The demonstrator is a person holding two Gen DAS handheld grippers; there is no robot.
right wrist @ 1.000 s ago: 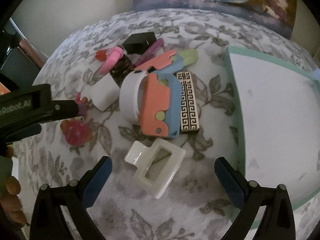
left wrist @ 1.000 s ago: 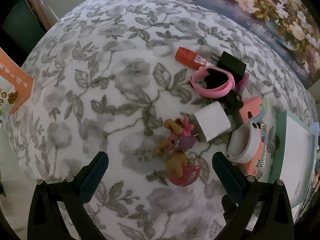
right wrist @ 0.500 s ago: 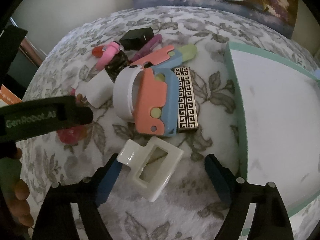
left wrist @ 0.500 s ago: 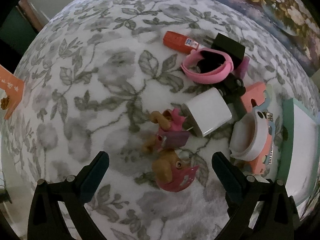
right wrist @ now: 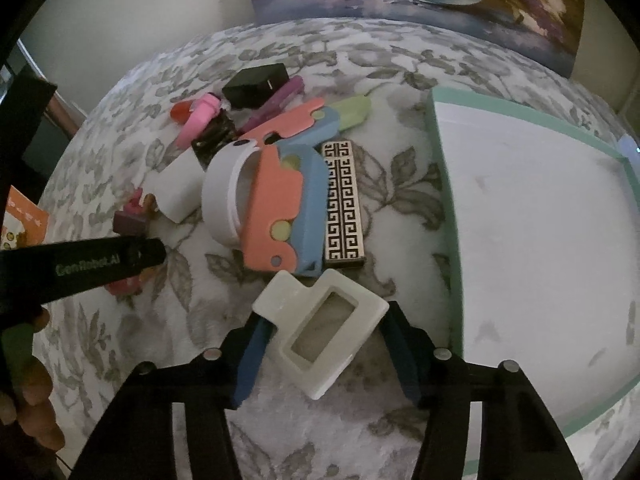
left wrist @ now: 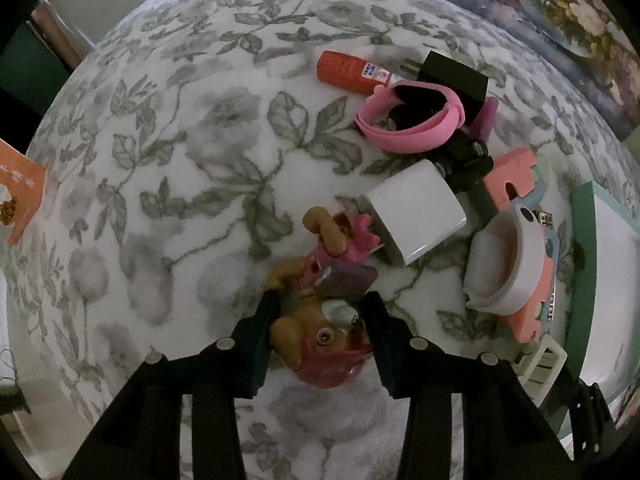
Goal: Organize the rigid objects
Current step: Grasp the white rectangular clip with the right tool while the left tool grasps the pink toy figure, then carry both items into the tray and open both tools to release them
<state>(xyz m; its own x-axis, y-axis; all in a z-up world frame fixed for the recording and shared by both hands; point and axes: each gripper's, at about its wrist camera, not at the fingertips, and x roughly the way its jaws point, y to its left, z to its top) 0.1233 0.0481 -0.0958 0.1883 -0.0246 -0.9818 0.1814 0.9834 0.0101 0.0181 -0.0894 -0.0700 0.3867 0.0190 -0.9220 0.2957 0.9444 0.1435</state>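
My left gripper (left wrist: 320, 316) clamps the toy dog (left wrist: 320, 344) lying on the floral cloth (left wrist: 160, 160), just beside the white charger (left wrist: 412, 220). My right gripper (right wrist: 324, 340) pinches the white hair clip (right wrist: 320, 328) beside the green-rimmed tray (right wrist: 444, 208).

A fuzzy white cloth with grey leaves (left wrist: 192, 168) covers the surface. On it lie a toy puppy (left wrist: 320, 320), a white cube charger (left wrist: 412, 216), an orange tube (left wrist: 352, 72), a pink band (left wrist: 408, 128), a black adapter (right wrist: 256, 84), a patterned black bar (right wrist: 342, 200), a white hair clip (right wrist: 320, 332) and a green-rimmed tray (right wrist: 440, 184).
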